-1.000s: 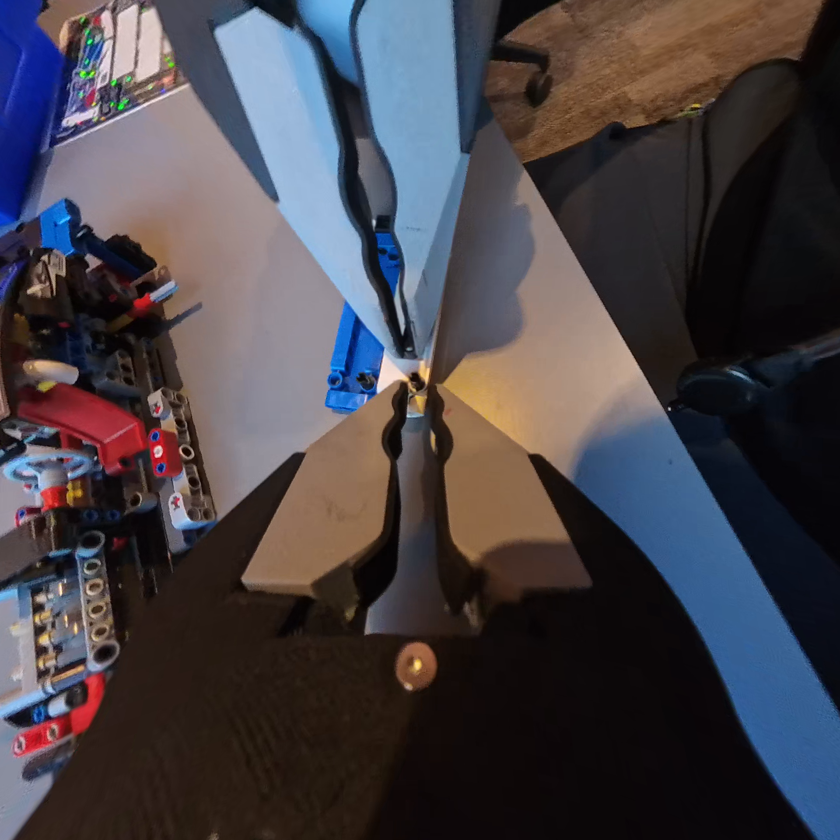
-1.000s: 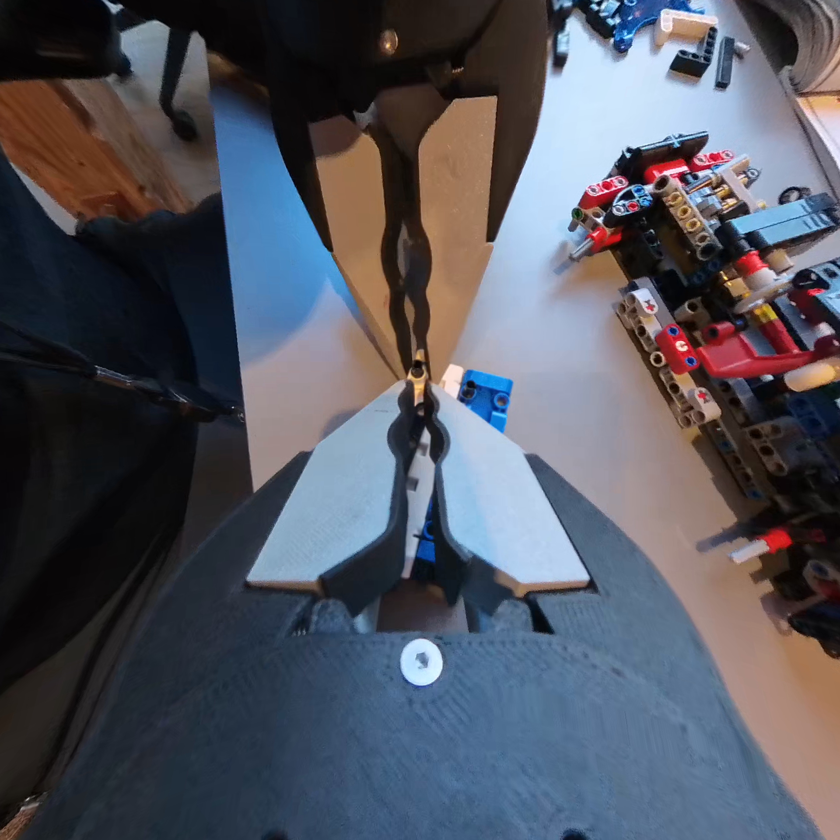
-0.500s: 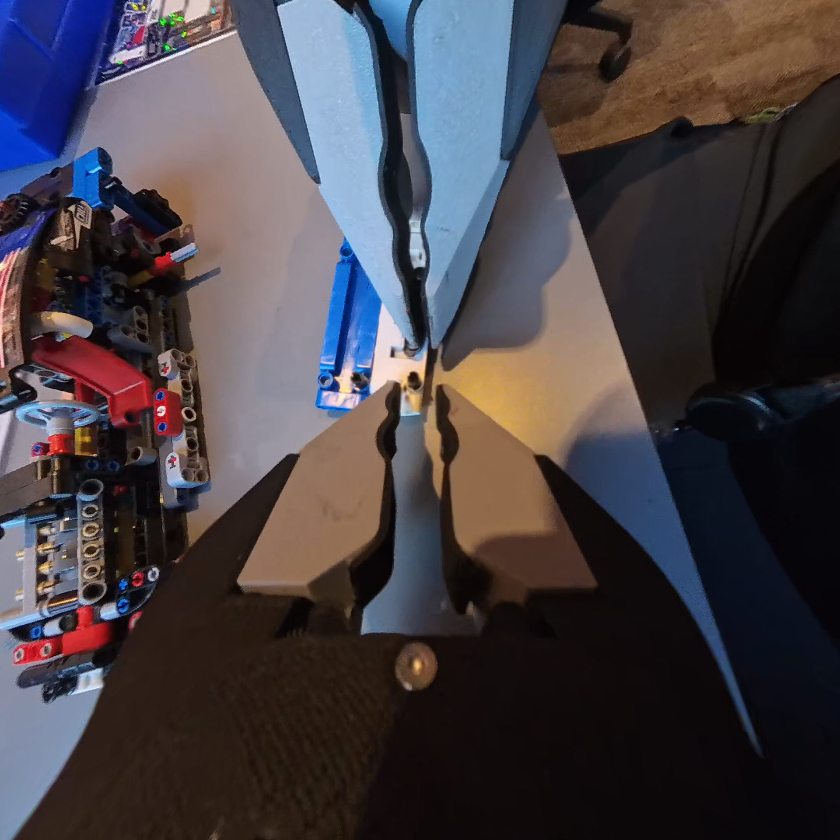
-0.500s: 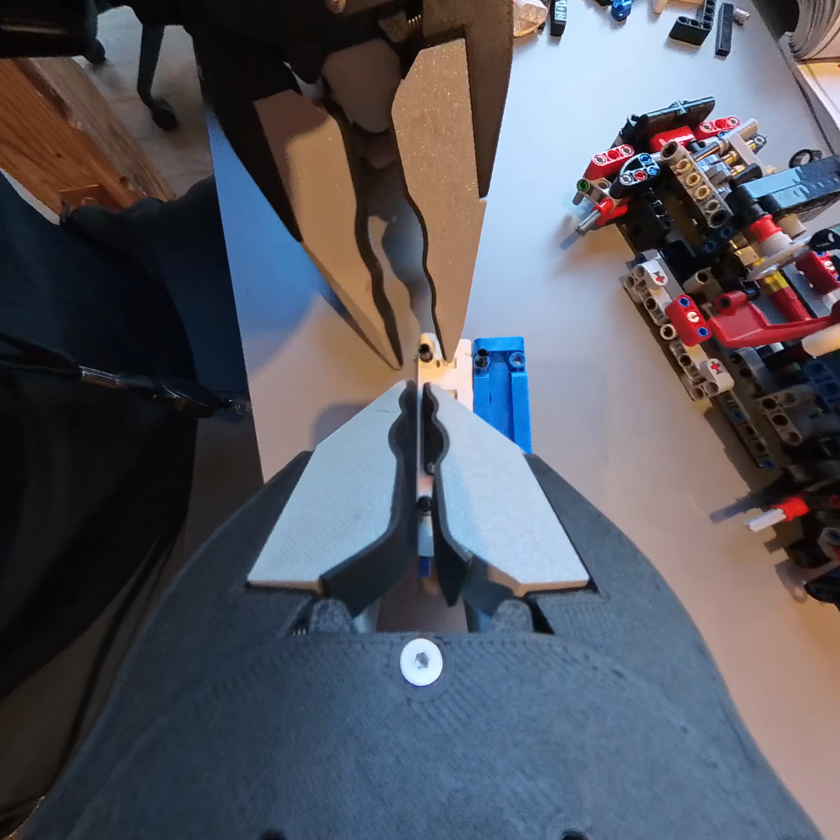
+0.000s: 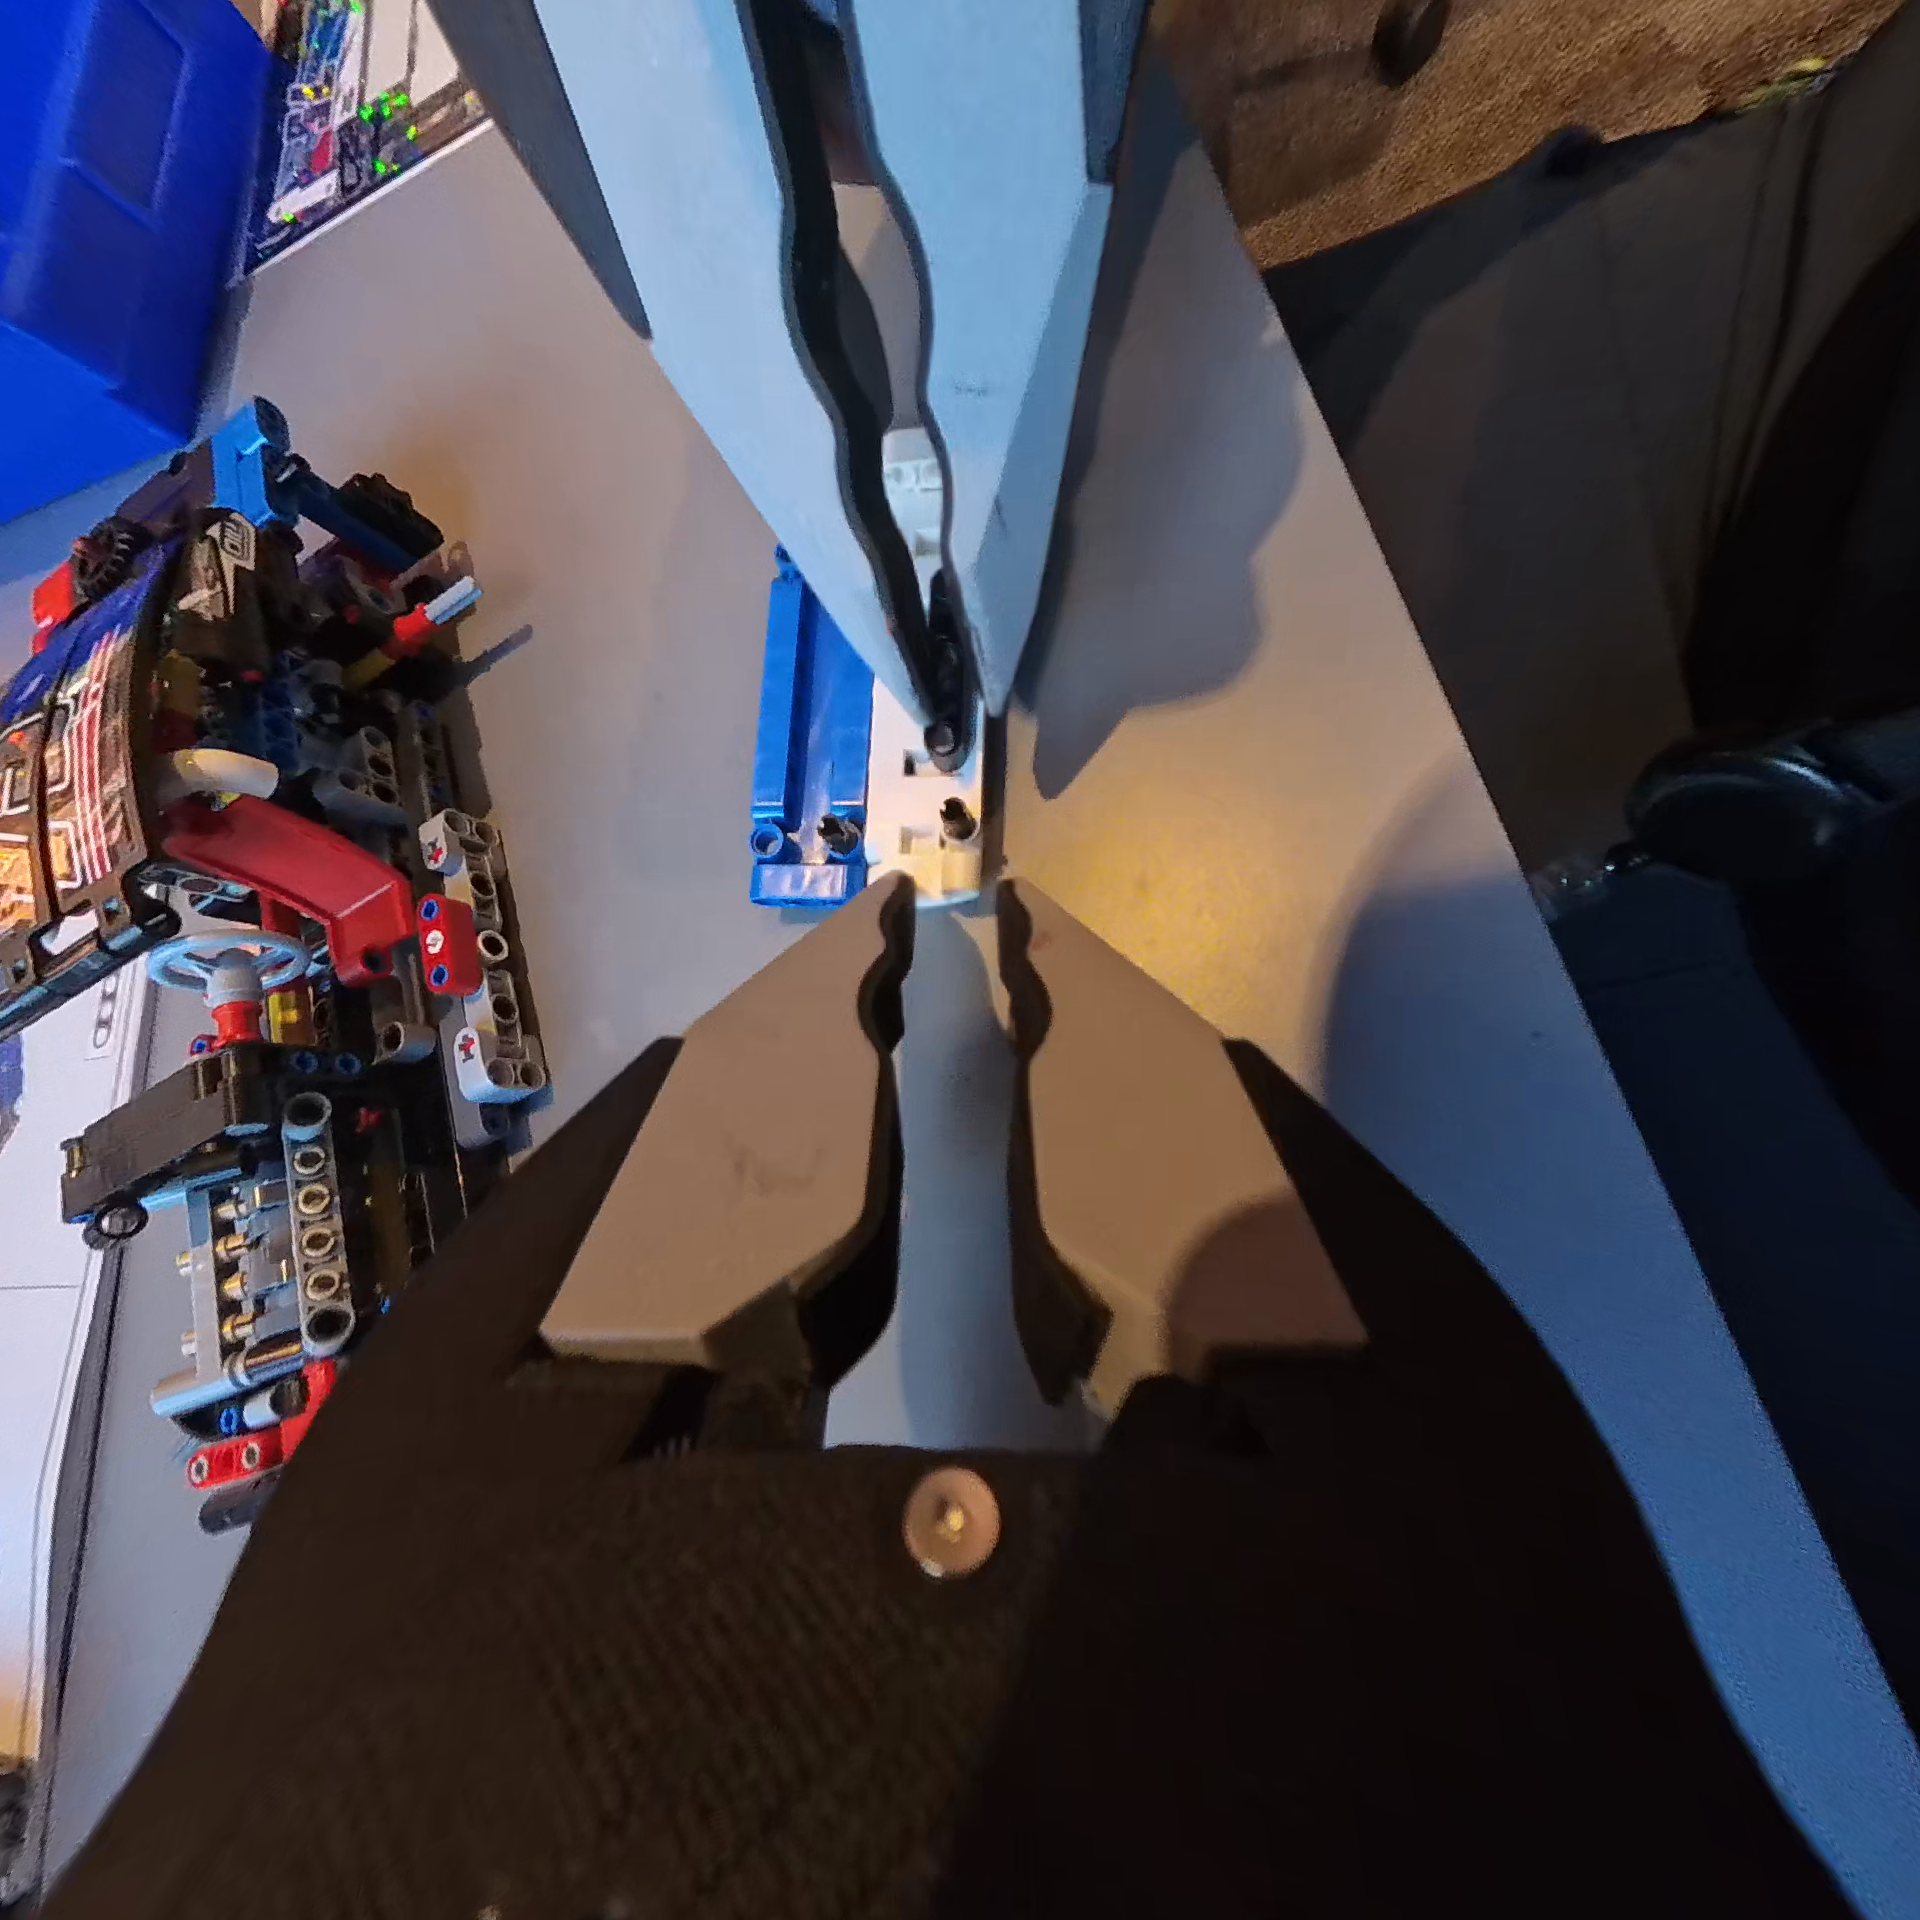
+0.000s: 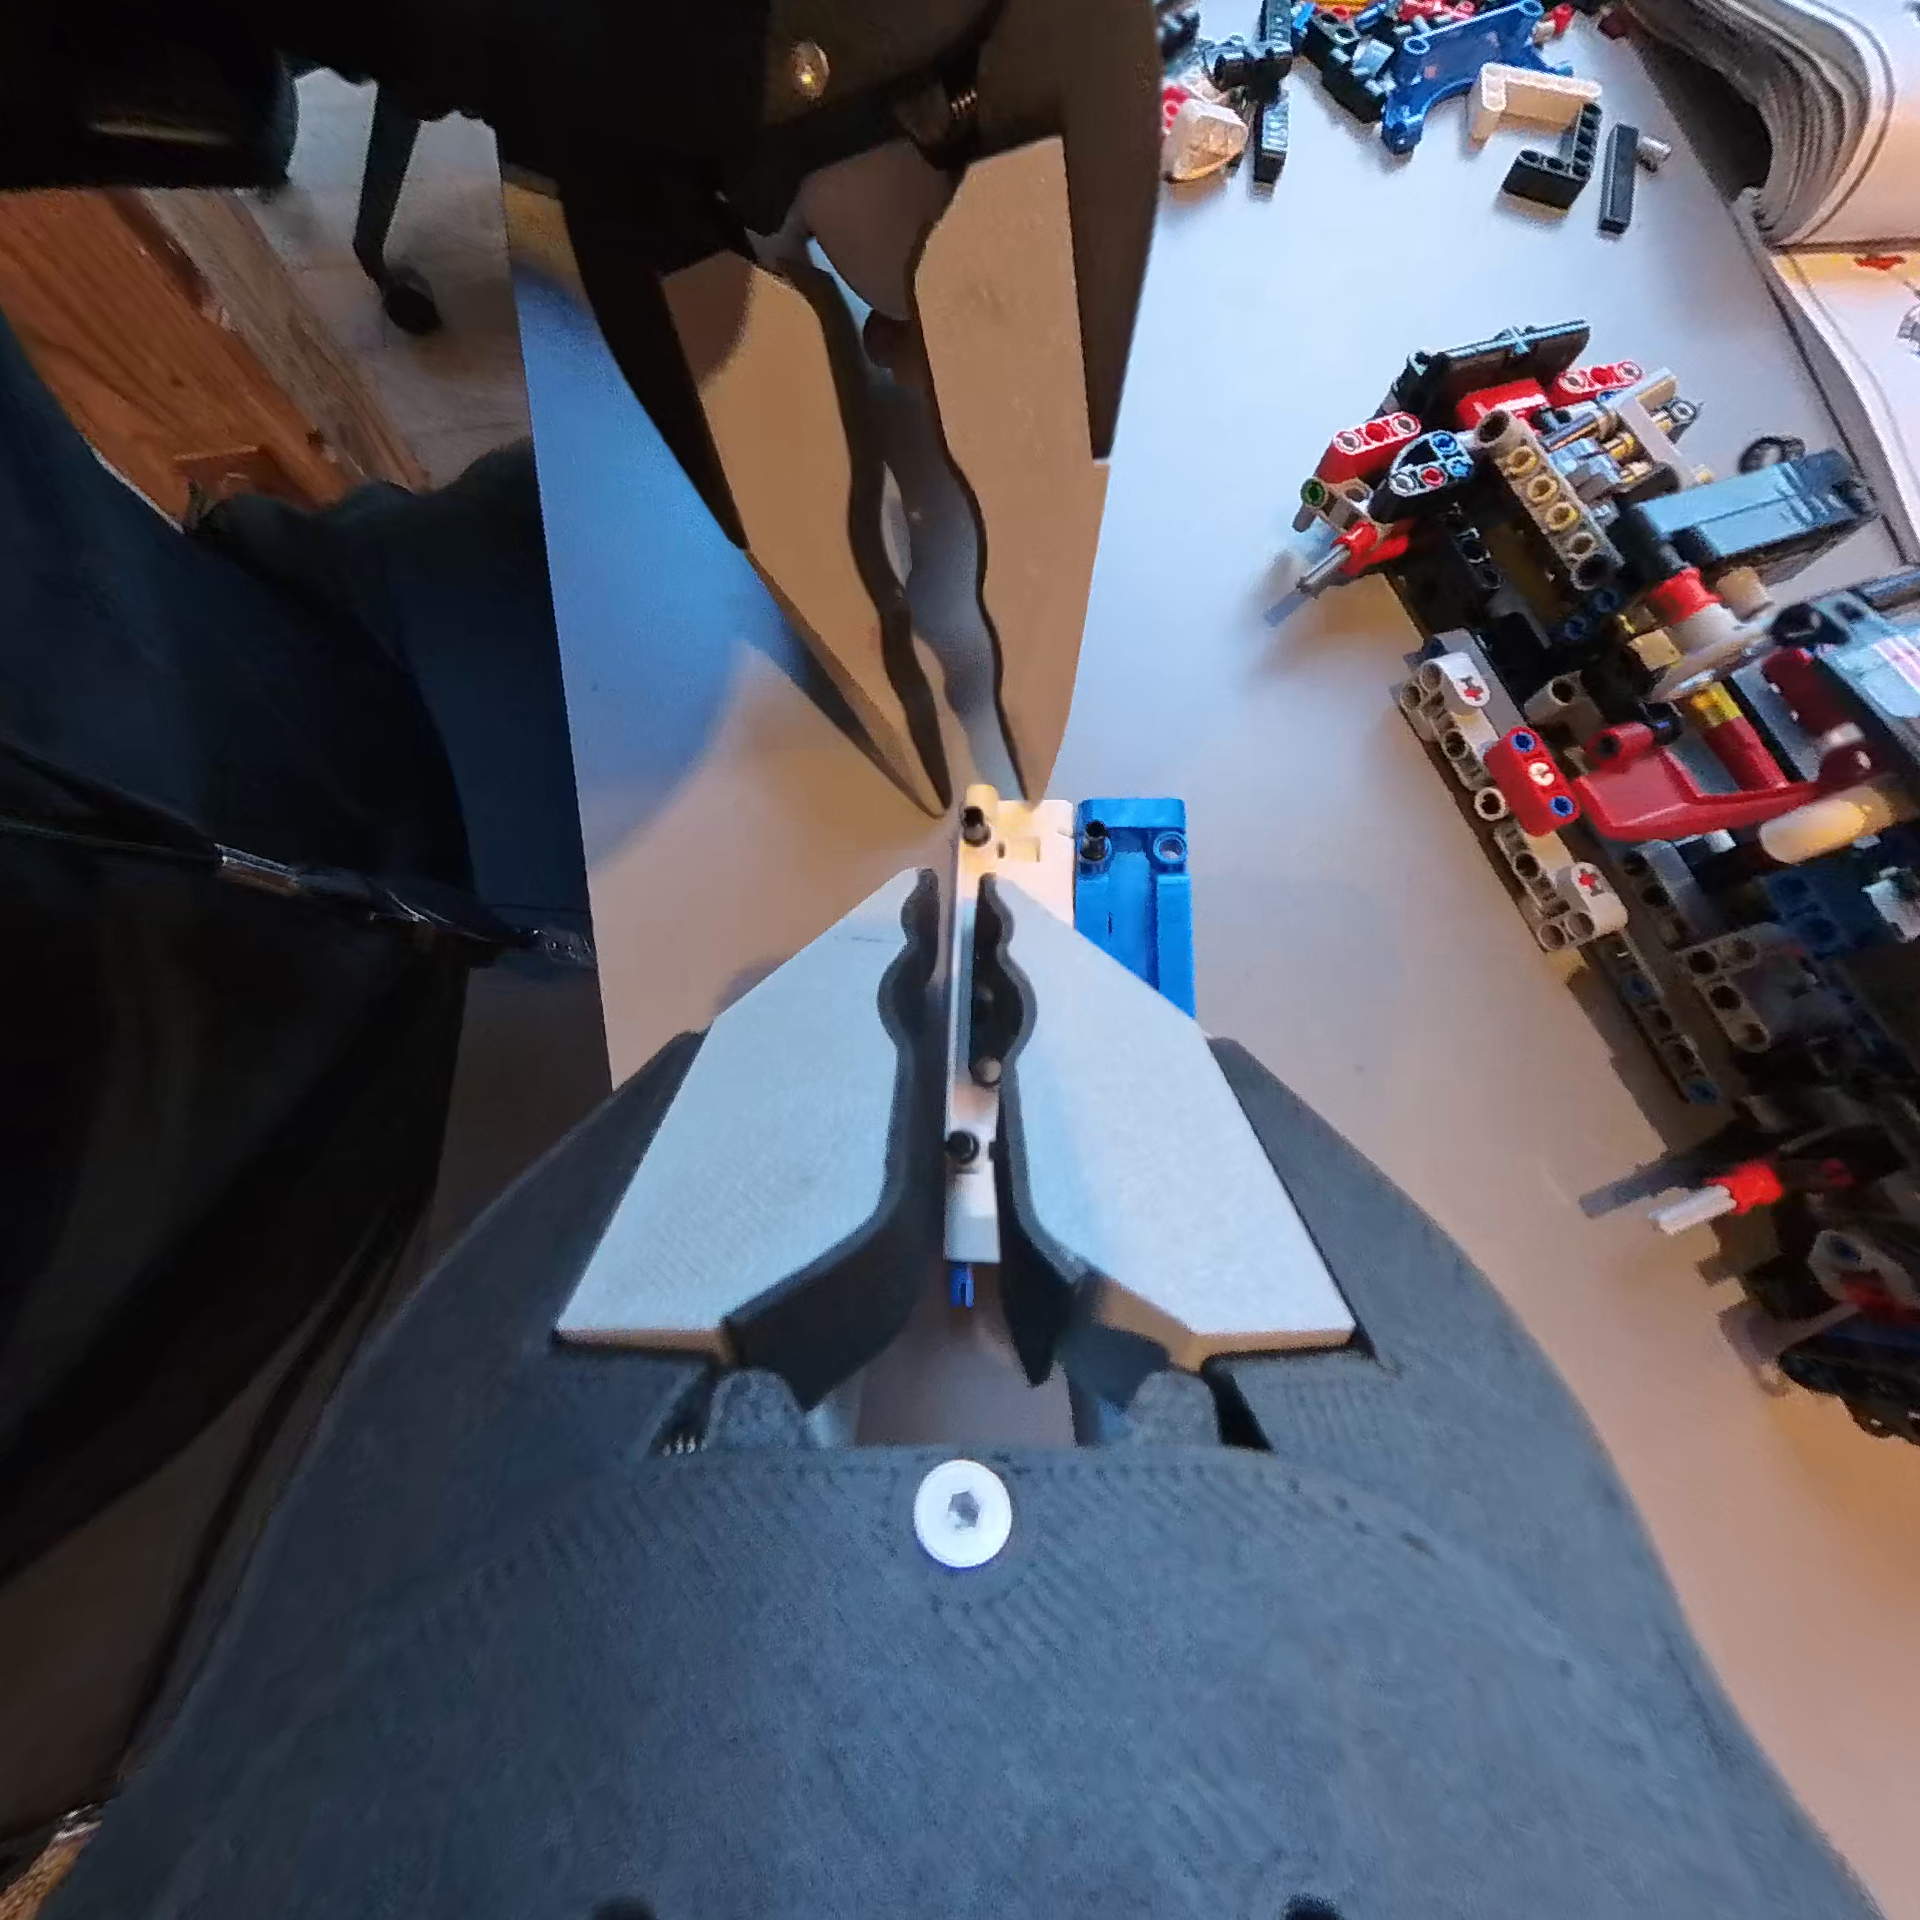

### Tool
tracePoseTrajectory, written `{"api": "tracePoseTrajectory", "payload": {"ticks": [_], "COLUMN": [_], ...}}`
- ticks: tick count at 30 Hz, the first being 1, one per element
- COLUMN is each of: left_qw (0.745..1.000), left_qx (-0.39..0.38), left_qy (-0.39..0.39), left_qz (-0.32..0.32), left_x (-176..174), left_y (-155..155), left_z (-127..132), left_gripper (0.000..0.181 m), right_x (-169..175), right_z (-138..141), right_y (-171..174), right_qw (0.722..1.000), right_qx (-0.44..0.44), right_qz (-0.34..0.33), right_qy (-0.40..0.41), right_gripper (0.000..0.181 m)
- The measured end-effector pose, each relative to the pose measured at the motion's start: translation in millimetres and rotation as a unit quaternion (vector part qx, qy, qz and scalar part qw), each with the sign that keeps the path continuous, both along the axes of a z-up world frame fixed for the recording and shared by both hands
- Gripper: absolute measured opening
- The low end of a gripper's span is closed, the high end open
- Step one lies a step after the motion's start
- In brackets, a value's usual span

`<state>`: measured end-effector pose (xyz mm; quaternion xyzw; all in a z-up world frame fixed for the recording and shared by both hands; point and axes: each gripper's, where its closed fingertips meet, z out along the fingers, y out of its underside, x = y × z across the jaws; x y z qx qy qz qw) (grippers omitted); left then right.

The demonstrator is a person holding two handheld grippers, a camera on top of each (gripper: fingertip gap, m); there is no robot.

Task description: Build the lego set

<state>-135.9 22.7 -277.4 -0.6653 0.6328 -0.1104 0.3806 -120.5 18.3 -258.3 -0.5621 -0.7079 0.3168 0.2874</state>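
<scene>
Two grippers meet tip to tip over one small sub-assembly near the desk's front edge, and the step in hand looks like fitting pins into a panel before it joins the main build. Farthest left in the left wrist view stands the half-built lego vehicle, well apart from the work, with a blue bin beyond it toward the far corner. Next comes the blue panel, lying flat and touching the white panel beside it. The left gripper has its jaws a narrow way apart and empty, its tips just short of the white panel's end, where a black pin stands up. The right gripper is clamped on the white panel's long edge, holding it steady along its length. I judge that the next move calls for the left gripper to close on that end pin, or press it home, while the right keeps the panel from twisting; the pin is small and a skewed push could pop it out. The desk is pale and smooth; loose parts lie at its far edge, with a stack of paper beside them. Off the front edge are a wooden floor and a chair castor.
</scene>
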Motion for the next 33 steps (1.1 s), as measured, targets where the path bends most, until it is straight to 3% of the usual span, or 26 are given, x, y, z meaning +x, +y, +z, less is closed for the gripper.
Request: {"api": "tracePoseTrajectory", "payload": {"ticks": [9,33], "left_qw": [1.0,0.999], "left_qx": [-0.005,0.009], "left_qy": [-0.016,-0.025], "left_qz": [-0.023,-0.038], "left_x": [4.0,3.6], "left_y": [6.3,8.1], "left_z": [-0.2,-0.7], "left_gripper": [0.005,0.005], "right_x": [-11.9,-17.5], "right_z": [-2.2,-7.5], "right_y": [4.6,5.7], "right_qw": [0.998,0.978], "right_qx": [0.029,0.141], "right_qz": [0.049,0.15], "right_qy": [0.006,-0.015], "right_gripper": [0.004,0.002]}}
